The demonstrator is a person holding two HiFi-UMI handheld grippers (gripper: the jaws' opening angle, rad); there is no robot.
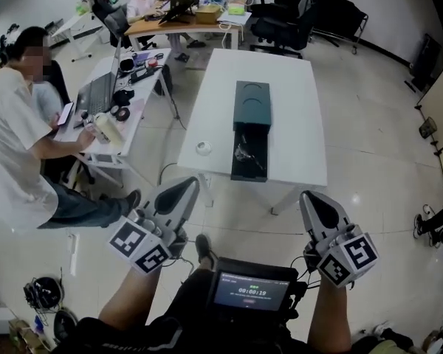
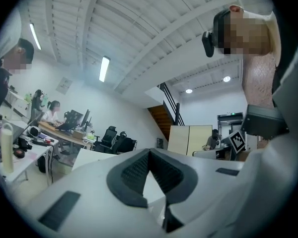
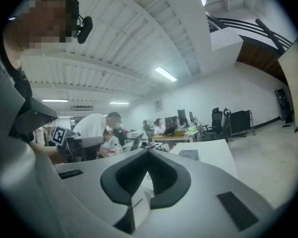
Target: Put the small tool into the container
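Holding a tool in each hand, the person stands back from the white surface (image 1: 295,124), both tools over the floor and well short of its near edge. The left tool (image 1: 187,184) has its jaws pressed together at the tips with nothing between them, and the right tool (image 1: 311,198) is likewise closed and empty. The dark container (image 1: 251,102) lies lengthwise mid-surface. Its far half shows a round recess, and its near half holds something pale and glinting (image 1: 244,153), too small to identify. A tape roll (image 1: 203,147) sits to its left, apart.
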